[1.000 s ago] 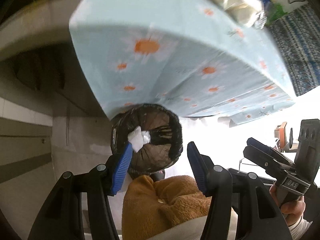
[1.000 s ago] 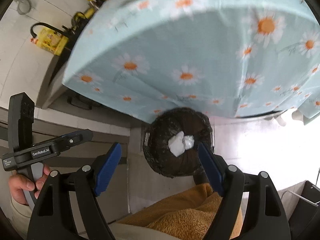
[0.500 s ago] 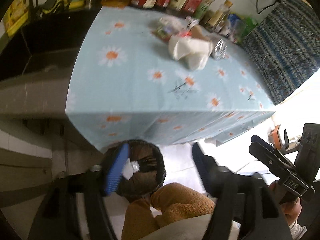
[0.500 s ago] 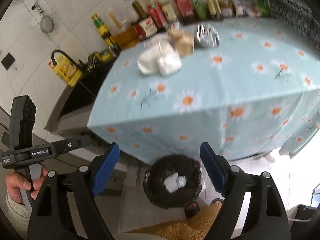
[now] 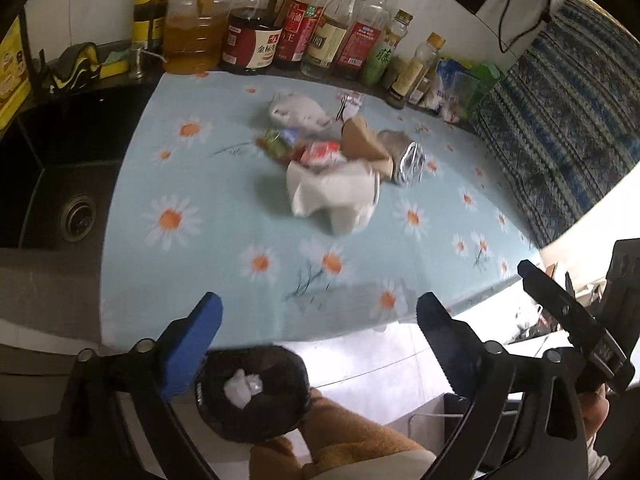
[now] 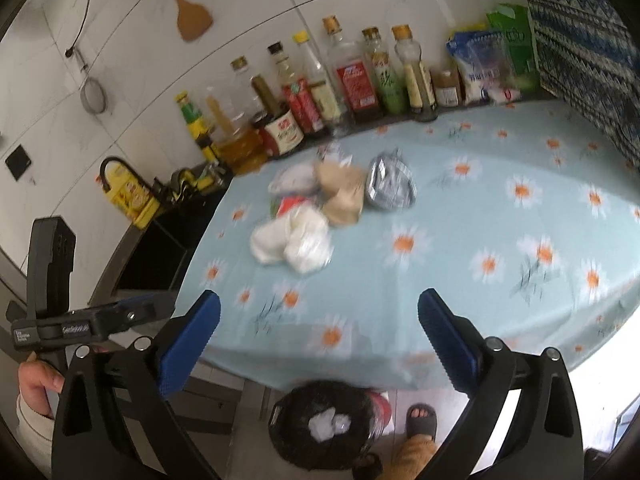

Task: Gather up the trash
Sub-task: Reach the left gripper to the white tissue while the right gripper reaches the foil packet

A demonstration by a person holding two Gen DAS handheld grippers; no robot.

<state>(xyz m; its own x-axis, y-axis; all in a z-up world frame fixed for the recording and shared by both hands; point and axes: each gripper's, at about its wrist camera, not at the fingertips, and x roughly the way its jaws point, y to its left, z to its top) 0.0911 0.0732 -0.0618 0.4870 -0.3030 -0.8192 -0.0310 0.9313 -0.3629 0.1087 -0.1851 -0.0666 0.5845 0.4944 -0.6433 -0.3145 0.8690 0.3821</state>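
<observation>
Tablecloth: a soft pale blue cloth [image 5: 224, 184] printed with white and orange daisies, draped over the counter edge.
Trash pile: in the middle of the cloth, well apart from both grippers; crumpled white tissues [image 5: 332, 192], a creased brown paper bag [image 5: 362, 142], a shiny foil tray [image 5: 408, 160], a red wrapper [image 5: 320, 151] and a grey wad [image 5: 296, 110] lie bunched together, touching.
Trash bin: a round bin [image 6: 324, 428] lined with a wrinkled black bag stands on the floor below the cloth's front edge; two white crumpled tissues [image 6: 330, 426] lie inside.
Bottles: a row of glass and plastic sauce bottles [image 5: 304, 20] stands along the tiled wall behind the cloth.
Sink: a dark square basin [image 5: 60, 184] with a round metal drain, left of the cloth.
Left gripper: the left gripper [image 5: 318, 316] tilts down above the front edge; its blue ridged pads have just been spreading and stand wide apart with nothing between them.
Right gripper: the right gripper [image 6: 318, 314] slants down toward the cloth; its jaws have likewise just been parting, are wide and hold nothing.
Person: a hand [image 6: 38, 376] grips the left tool's handle; a sandalled foot [image 6: 420, 418] stands just beside the bin.
</observation>
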